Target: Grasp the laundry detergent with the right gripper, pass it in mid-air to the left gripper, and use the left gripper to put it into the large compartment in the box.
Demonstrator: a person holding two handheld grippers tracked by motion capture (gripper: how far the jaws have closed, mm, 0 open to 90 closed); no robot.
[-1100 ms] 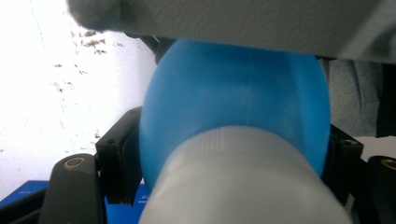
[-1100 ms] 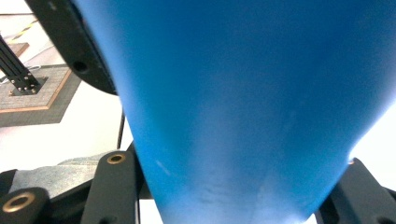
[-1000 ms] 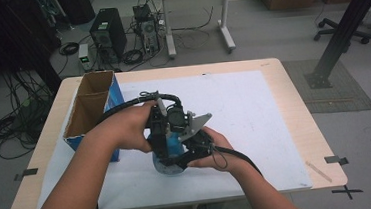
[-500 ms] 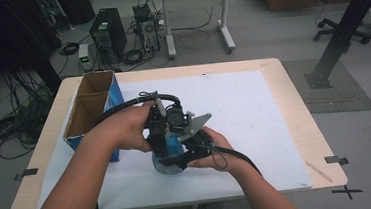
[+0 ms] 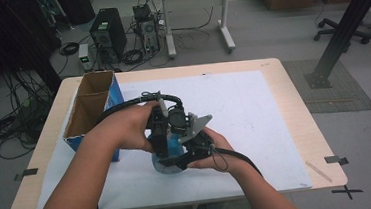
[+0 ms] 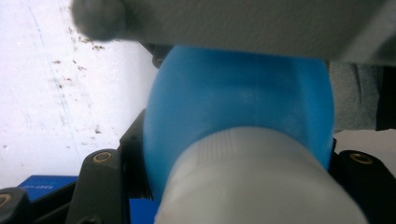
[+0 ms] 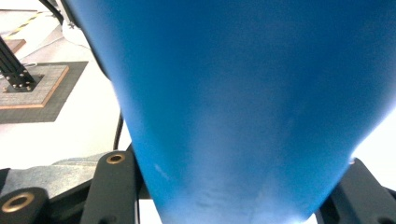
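A wooden surface (image 5: 293, 101) covered by a white sheet (image 5: 254, 114) stands in a workshop room with a grey floor. Near its middle, slightly toward 7 o'clock, a blue bottle (image 5: 172, 141) with a white cap (image 6: 261, 182) sits between both hands. The left tool (image 5: 163, 131) is clamped around the bottle at the cap end: in the left gripper view its black jaws press either side of the neck where the cap meets the blue body. The right tool (image 5: 189, 152) is clamped on the blue body, whose wall swells between its jaws in the right gripper view.

Compared with a second ago and half a second ago, almost nothing has shifted; hands, tools and bottle keep the same pose. That stillness suggests a steady two-handed grip, probably holding the body while the cap is worked, with no visible progress on the cap so far.

Just beside the hands at 9 o'clock an open cardboard box (image 5: 90, 104) with a blue side stands on the surface. Beyond the far edge at 12 o'clock are a computer tower (image 5: 109, 38), tangled cables (image 5: 14, 123), another desk (image 5: 200, 3), and at 2 o'clock a black post (image 5: 348, 26).
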